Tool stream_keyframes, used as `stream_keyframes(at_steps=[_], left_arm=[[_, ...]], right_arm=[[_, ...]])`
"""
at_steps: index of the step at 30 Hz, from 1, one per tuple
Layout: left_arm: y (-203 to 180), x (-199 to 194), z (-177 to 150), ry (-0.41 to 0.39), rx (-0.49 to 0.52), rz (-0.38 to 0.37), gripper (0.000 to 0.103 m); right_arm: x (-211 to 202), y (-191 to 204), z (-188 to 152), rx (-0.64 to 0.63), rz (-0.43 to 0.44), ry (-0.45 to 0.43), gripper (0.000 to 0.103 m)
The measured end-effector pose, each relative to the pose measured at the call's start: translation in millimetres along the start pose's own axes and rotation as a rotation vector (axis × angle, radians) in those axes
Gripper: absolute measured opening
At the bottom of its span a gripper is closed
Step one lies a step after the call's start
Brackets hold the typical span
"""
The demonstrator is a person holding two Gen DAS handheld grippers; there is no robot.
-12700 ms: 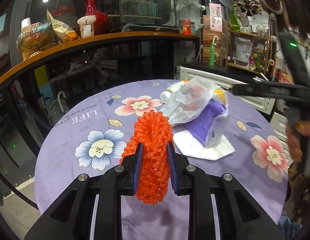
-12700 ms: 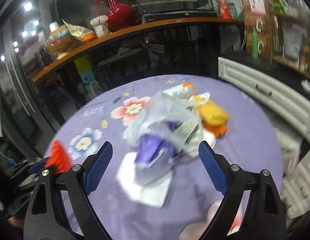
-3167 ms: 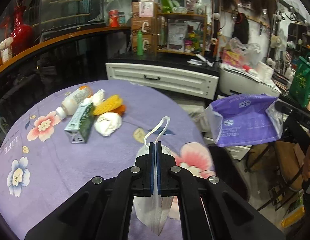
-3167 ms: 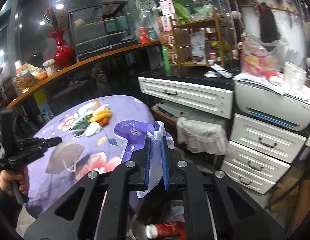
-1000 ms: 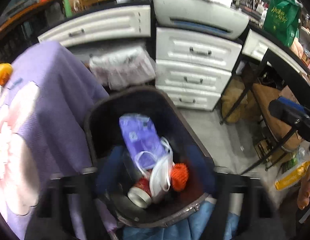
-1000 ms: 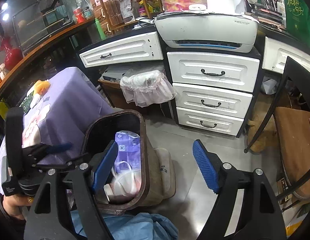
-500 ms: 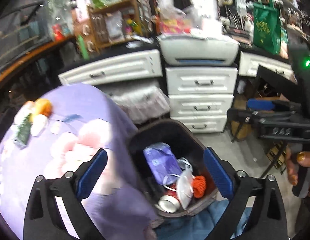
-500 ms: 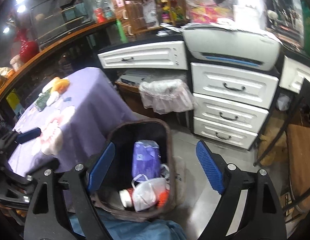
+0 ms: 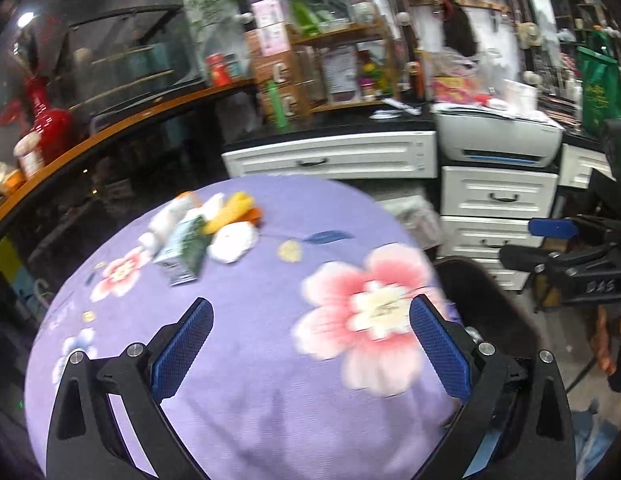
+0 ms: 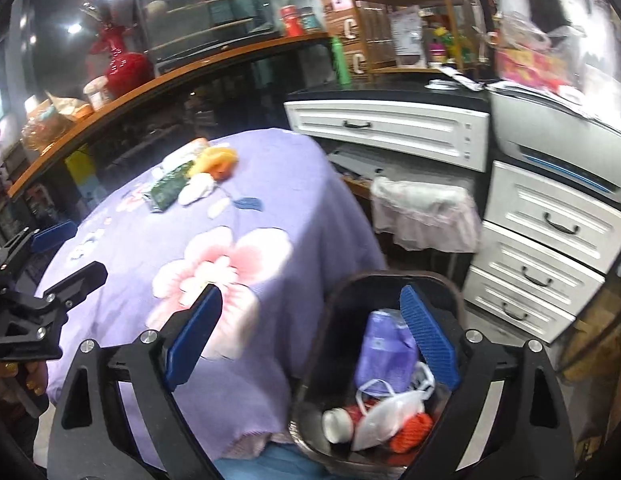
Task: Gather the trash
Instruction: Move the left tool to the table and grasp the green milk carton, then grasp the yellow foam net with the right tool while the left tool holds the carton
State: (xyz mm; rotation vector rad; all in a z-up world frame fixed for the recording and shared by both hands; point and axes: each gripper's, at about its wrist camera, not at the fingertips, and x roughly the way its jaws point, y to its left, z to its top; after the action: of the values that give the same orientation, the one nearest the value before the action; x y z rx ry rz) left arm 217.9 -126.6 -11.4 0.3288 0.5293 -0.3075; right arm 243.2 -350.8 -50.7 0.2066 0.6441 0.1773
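I see a round table (image 9: pixel 246 360) under a purple cloth printed with pink flowers, standing before a curved wood-topped counter (image 9: pixel 122 120) that carries a red vase (image 10: pixel 124 66). White drawer units (image 10: pixel 542 232) and a grey printer (image 9: pixel 498 138) line the wall on the right. On the far part of the table lies the remaining trash (image 9: pixel 206 226): a white bottle, a green and white carton, a yellow and orange piece and a white wad, all touching in one cluster. Beside the table edge stands a dark trash bin (image 10: pixel 390 284); inside it I note a purple packet (image 10: pixel 380 352), a white mask (image 10: pixel 380 408), an orange net (image 10: pixel 410 428) and a capped can (image 10: pixel 338 420).

My left gripper (image 9: pixel 310 344) is angled down over the near part of the cloth, jaws spread wide with nothing between them. My right gripper (image 10: pixel 310 344) is tilted down across the table edge and the bin mouth; its jaws have just been opening and are empty. A hand (image 10: pixel 26 380) grips the left tool's handle at the lower left of the right wrist view
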Motion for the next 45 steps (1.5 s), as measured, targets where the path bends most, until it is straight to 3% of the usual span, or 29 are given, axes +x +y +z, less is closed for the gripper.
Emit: stream_keyframes(at_steps=[13, 18, 26, 31, 37, 45], left_arm=[[107, 44, -5, 0.102, -0.071, 0.169, 0.097], [143, 77, 8, 0.148, -0.158, 0.145, 0.097], [160, 153, 34, 0.230, -0.167, 0.120, 0.095], [171, 194, 40, 0.289, -0.214, 0.104, 0.083], [168, 211, 40, 0.309, -0.187, 0.092, 0.052], [167, 181, 31, 0.243, -0.190, 0.104, 0.050]], right_arm=[[42, 59, 45, -0.091, 0.101, 0.039, 0.090], [60, 75, 64, -0.140, 0.113, 0.036, 0.090], [93, 90, 86, -0.183, 0.124, 0.059, 0.090], [108, 96, 89, -0.226, 0.113, 0.073, 0.090], [126, 96, 91, -0.221, 0.116, 0.097, 0.090], [147, 111, 109, -0.208, 0.155, 0.098, 0.089]])
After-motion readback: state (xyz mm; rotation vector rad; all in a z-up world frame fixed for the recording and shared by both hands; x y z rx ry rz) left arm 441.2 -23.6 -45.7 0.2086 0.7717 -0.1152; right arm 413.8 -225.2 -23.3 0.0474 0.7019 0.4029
